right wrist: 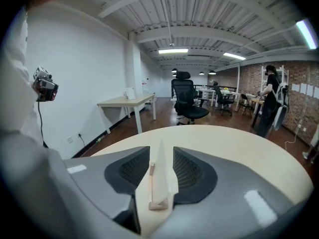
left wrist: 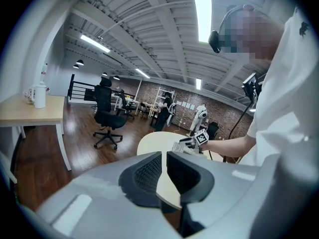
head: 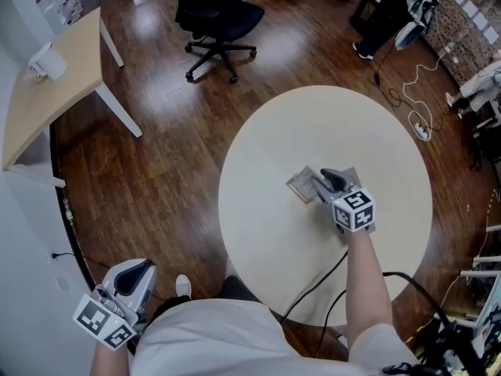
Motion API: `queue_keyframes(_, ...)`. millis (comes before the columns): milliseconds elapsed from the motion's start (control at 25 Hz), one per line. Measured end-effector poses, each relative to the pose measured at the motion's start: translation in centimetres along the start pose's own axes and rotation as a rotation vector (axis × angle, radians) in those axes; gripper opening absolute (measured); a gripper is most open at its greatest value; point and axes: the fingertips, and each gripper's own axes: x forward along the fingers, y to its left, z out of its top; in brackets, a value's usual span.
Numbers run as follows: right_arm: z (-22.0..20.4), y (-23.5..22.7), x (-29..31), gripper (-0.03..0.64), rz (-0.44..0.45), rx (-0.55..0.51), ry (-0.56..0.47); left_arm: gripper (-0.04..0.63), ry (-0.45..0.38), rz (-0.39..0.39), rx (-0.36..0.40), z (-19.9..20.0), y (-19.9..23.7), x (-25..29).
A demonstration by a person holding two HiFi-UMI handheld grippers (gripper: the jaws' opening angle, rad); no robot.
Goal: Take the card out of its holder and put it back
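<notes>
Our right hand-held gripper [head: 322,180] reaches over the round worktop [head: 329,124] from about 5 o'clock and points toward 10 o'clock. Its jaws stand moderately apart, one on each side of the card [right wrist: 162,176] without pressing on it. The pale card stands upright on edge in its small wooden holder [right wrist: 158,204]. The holder rests on the worktop a little toward 10 o'clock from the centre, and in the right gripper view we see a sliver of space between the card and each pad. A dark cable trails from this gripper back across the worktop toward 6 o'clock. Our left hand-held gripper [left wrist: 164,168] hangs off the worktop at about 8 o'clock, low beside our body. Its jaws are drawn almost together with only a slit between them, and nothing sits in that slit. Out on the wooden floor [head: 172,147], a black office chair [head: 215,18] stands at roughly 11 o'clock from the worktop. A light rectangular desk [head: 55,84] stands at about 10 o'clock, carrying a white object [head: 47,61] that we cannot identify.
</notes>
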Motion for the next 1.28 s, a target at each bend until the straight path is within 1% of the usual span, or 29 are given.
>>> queue_keyframes(80,1.0,-0.2,-0.9,0.177,-0.075,-0.001,-0.029,0.037,-0.007,-0.014,0.011,-0.1,0.6,-0.5)
queue_keyframes(200,2.3,0.6,-3.2,0.186,-0.163,0.011,-0.060,0.036,-0.023,-0.041,0.028,0.0,1.2,-1.3)
queue_keyframes(320,2.9,3.6,-6.0,0.187,-0.220,0.021,-0.074,0.035,-0.035,-0.076,0.055,0.1,1.9,-2.5)
queue_keyframes(400,3.1,6.8,-7.8,0.187,-0.247,0.021,-0.085,0.034,-0.041,-0.110,0.067,0.1,2.4,-3.6)
queue_keyframes(560,3.8,14.7,-11.3,0.187,-0.283,0.026,-0.106,0.032,-0.064,-0.200,0.053,0.6,3.4,-6.3)
queue_keyframes(720,3.3,23.4,-13.9,0.190,-0.285,0.093,-0.139,0.029,-0.064,-0.264,0.070,0.0,4.4,-8.9)
queue_keyframes(800,2.6,27.6,-15.1,0.190,-0.307,0.122,-0.145,0.026,-0.062,-0.295,0.084,-0.6,4.7,-10.1)
queue_keyframes(880,2.0,31.7,-16.2,0.192,-0.344,0.131,-0.130,0.025,-0.055,-0.327,0.092,-1.4,5.1,-11.2)
queue_keyframes(1000,0.1,37.7,-17.5,0.192,-0.373,0.156,-0.118,0.021,-0.033,-0.370,0.101,-3.2,5.6,-12.6)
queue_keyframes(1120,-0.8,42.4,-19.0,0.192,-0.417,0.194,-0.112,0.020,0.003,-0.403,0.123,-5.0,5.8,-13.3)
queue_keyframes(1280,-2.4,47.5,-19.9,0.192,-0.406,0.208,-0.094,0.020,0.022,-0.455,0.173,-6.0,4.9,-13.4)
